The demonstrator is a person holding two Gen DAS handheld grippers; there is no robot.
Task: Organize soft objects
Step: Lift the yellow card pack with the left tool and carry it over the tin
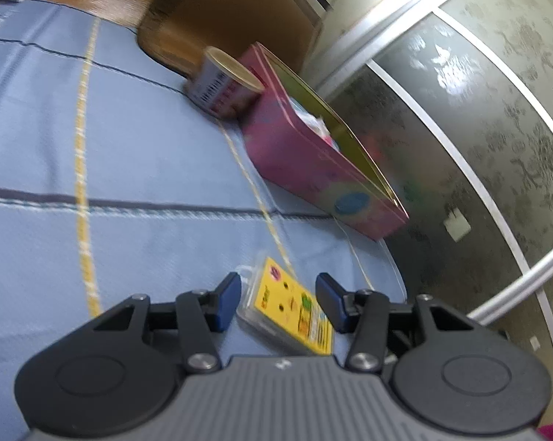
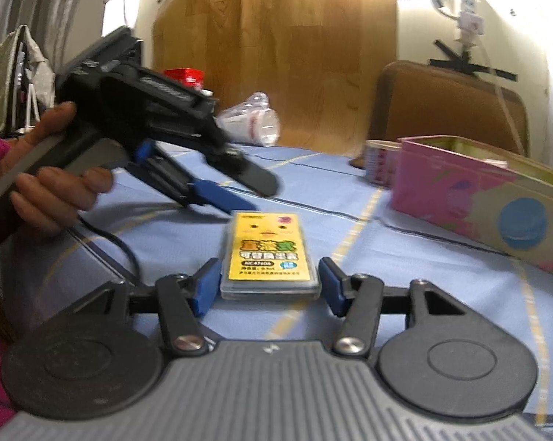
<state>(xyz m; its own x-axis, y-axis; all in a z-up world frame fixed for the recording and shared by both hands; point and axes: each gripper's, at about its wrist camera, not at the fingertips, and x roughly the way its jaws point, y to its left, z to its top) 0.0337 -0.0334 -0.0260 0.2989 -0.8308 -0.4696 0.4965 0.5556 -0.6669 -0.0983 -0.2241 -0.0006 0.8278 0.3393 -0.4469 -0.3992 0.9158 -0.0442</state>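
A flat clear packet with a yellow label (image 2: pixel 269 253) lies on the blue tablecloth (image 2: pixel 405 257). My right gripper (image 2: pixel 269 283) is open, one blue finger on each side of the packet's near end. My left gripper (image 1: pixel 280 303) is open too, and the same packet (image 1: pixel 294 312) lies between its fingers. In the right wrist view the left gripper (image 2: pixel 236 196), held in a hand, points down at the packet's far end. An open pink tin box (image 2: pixel 489 205) stands at the right; it also shows in the left wrist view (image 1: pixel 313 147), with things inside.
A small round can (image 1: pixel 225 82) stands against the pink box's far end. A crumpled plastic bottle (image 2: pixel 254 121) lies at the back of the table. A brown chair back (image 2: pixel 449 106) and a cardboard sheet (image 2: pixel 276 55) stand behind. A patterned glass door (image 1: pixel 478 128) is to the right.
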